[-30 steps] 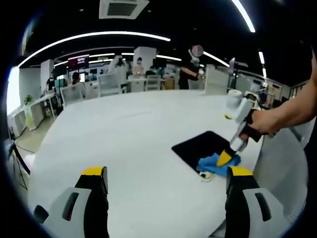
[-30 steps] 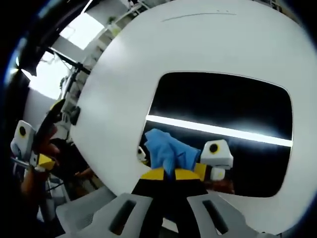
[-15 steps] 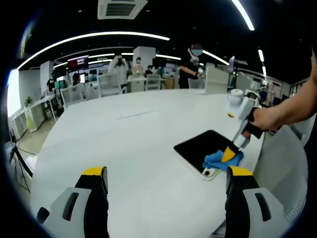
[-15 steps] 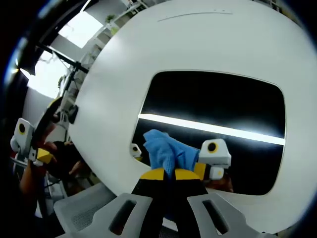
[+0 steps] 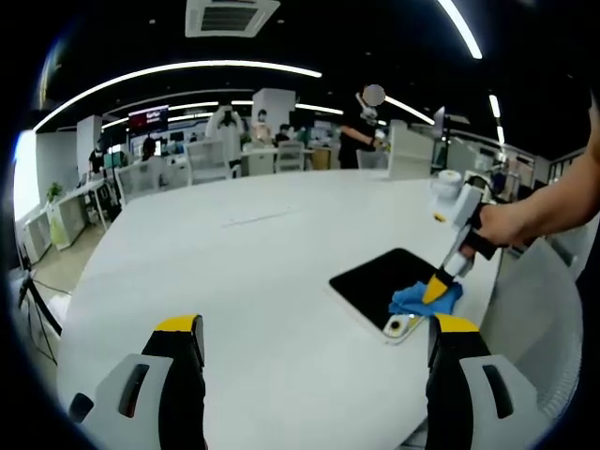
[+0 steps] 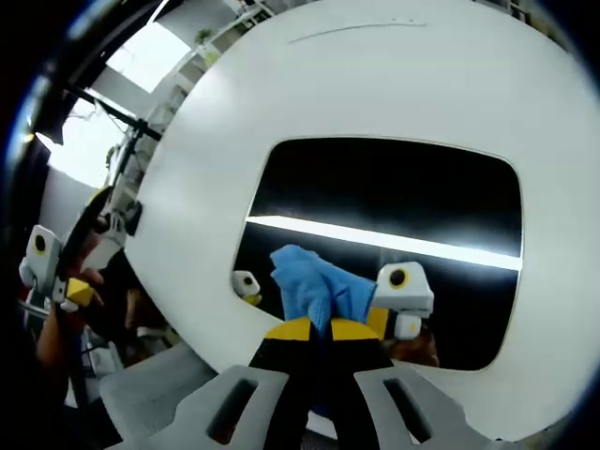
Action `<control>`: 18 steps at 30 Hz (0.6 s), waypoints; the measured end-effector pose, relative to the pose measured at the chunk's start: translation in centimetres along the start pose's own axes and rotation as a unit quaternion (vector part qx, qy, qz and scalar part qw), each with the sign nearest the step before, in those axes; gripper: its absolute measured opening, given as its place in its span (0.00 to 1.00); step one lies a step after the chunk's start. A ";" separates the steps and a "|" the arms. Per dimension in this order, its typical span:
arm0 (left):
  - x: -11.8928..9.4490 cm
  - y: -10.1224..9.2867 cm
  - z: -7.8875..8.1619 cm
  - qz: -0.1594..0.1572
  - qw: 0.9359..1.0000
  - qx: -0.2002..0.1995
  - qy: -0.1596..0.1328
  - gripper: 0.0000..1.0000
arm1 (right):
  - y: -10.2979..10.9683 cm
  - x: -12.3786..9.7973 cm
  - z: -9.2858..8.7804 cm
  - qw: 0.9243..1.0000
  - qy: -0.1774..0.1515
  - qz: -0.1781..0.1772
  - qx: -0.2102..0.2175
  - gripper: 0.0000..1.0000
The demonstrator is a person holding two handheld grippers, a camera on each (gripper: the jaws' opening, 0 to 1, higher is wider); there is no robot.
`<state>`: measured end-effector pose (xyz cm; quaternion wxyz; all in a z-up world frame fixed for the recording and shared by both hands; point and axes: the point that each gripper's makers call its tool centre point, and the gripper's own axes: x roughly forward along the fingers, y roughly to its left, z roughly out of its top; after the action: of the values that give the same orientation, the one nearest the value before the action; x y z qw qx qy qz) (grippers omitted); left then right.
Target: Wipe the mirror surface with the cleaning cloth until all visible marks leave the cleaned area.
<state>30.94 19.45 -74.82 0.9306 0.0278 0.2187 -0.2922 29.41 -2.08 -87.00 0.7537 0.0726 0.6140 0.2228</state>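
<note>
lying flat on round white table, mirror, open office behind

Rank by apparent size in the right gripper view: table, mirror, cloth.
1. Table, the largest, runs past the mirror on all sides.
2. Mirror, a dark rounded panel lying on the table.
3. Cloth, the smallest, though it sits nearest the camera, pinched in the right tongs.

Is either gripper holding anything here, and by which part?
The right gripper pinches the blue cloth by its bunched near end, the rest resting on the mirror. The left gripper is open and holds nothing.
</note>
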 end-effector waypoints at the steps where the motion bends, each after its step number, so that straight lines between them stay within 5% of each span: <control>1: 0.0 0.0 0.1 0.000 1.000 -0.001 -0.001 1.00 | 0.0 0.0 0.0 1.000 0.000 0.002 0.000 0.00; 18: -1.2 -0.3 -0.2 0.009 1.000 -0.011 0.002 1.00 | -0.5 0.3 1.4 1.000 -0.005 -0.005 -0.008 0.00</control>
<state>29.86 19.87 -74.49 0.9331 0.0205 0.2231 -0.2813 30.87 -2.16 -87.13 0.7581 0.0648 0.6090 0.2239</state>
